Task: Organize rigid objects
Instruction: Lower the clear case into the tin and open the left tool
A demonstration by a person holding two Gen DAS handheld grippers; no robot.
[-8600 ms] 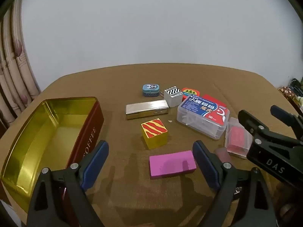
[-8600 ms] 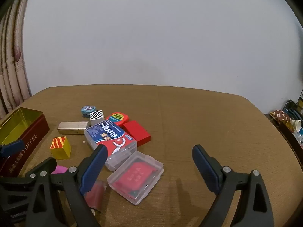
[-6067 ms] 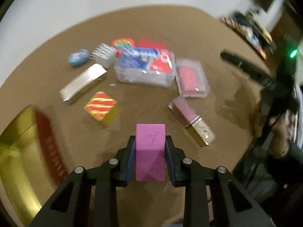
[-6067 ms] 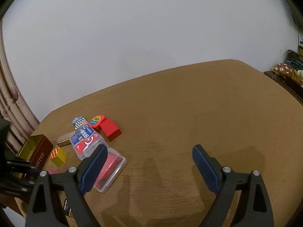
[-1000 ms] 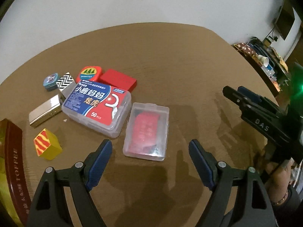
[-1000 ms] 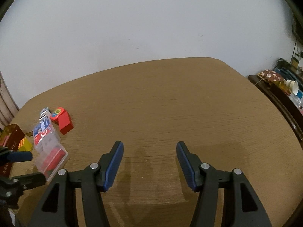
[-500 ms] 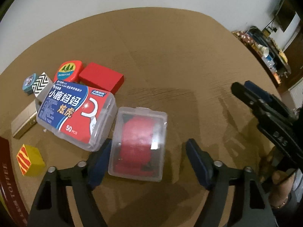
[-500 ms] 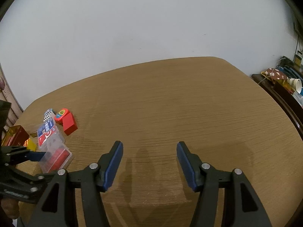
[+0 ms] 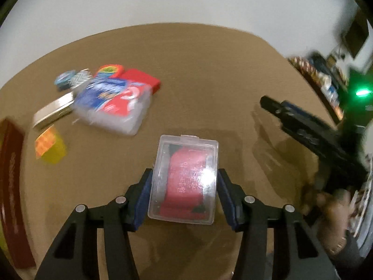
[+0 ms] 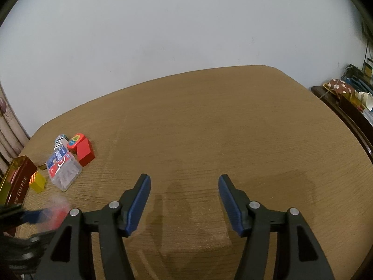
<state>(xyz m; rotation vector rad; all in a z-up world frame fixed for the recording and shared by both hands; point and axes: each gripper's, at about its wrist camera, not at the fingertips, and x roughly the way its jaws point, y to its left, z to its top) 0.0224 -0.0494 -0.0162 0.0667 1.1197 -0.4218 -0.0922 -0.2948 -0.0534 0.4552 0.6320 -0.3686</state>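
My left gripper [image 9: 184, 186] is shut on a clear plastic case with red contents [image 9: 185, 177], held above the brown table [image 9: 209, 74]. The case shows blurred in the right wrist view [image 10: 54, 212]. The red and gold toffee tin [image 9: 11, 175] stands at the far left, also in the right wrist view [image 10: 16, 184]. My right gripper [image 10: 184, 198] is open and empty over bare table, and appears in the left wrist view [image 9: 303, 126] at the right.
A floss box [image 9: 114, 102], red block [image 9: 142, 79], yellow striped cube [image 9: 50, 144], silver tin [image 9: 52, 112], round tins and a zigzag cube [image 9: 81, 77] lie at the left. A cluttered side shelf [image 10: 349, 93] stands to the right.
My left gripper has closed on the clear case and lifted it off the table, away from the floss box. The right gripper has stayed open and nearly still.
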